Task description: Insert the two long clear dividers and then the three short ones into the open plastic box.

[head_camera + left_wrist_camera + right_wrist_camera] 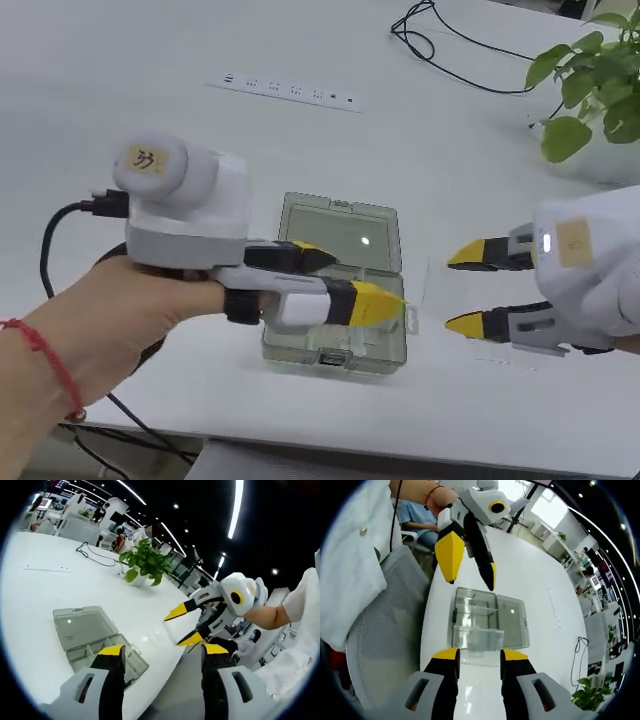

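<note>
The clear plastic box (340,355) lies open on the white table, its lid (340,228) folded back flat; it also shows as the box (82,627) and the box (512,620). A small stack of clear dividers (477,639) lies flat on the table against the box's near side, just ahead of my right gripper (480,655). My right gripper (452,292) is open and empty, to the right of the box. My left gripper (360,280) hovers over the box's front part, open, with nothing between its jaws; in its own view the left gripper (162,650) faces the right one.
A white power strip (285,88) and a black cable (450,45) lie at the table's back. A potted plant (590,80) stands at the back right. The table's front edge runs close below the box. A grey mesh chair (385,620) stands beside the table.
</note>
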A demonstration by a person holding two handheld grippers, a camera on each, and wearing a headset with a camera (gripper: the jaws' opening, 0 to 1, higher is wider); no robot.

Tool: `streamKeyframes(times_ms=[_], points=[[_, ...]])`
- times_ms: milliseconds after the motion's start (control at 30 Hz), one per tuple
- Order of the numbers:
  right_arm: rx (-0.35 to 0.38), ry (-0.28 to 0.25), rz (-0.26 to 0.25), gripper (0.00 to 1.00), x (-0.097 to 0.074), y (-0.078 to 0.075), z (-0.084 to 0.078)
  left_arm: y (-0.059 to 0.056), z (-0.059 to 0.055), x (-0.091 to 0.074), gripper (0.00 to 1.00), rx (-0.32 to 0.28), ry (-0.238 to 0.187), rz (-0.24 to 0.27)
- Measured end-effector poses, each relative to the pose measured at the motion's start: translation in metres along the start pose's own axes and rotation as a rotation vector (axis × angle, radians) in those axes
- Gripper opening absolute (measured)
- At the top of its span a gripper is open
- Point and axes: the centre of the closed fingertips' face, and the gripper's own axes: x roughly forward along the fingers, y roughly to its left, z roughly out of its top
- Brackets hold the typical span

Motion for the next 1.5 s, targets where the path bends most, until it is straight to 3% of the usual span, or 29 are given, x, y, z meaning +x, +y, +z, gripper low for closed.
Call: streamKeyframes(times_ms=[567,833,1167,1500], points=[[-0.038,-0.035,-0.025,0.32,-0.01,0.017,0.03,-0.024,-0.01,0.021,0.27,-0.194,0.008,-0.081],[-0.061,-0.034,-0.031,0.32,-0.013,0.02,0.036,-0.032,-0.018,0.026,0.16,-0.216,0.033,-0.106],[-0.077,-0.028,-0.033,0.32,-0.014,0.022,0.037,-0.037,-0.019,0.026,0.0,-0.223,0.034,-0.133],[-0.086,-0.028,-0.038,0.33,-0.014,0.021,0.038,-0.036,-0.018,0.026,0.0,-0.223,0.025,-0.13]])
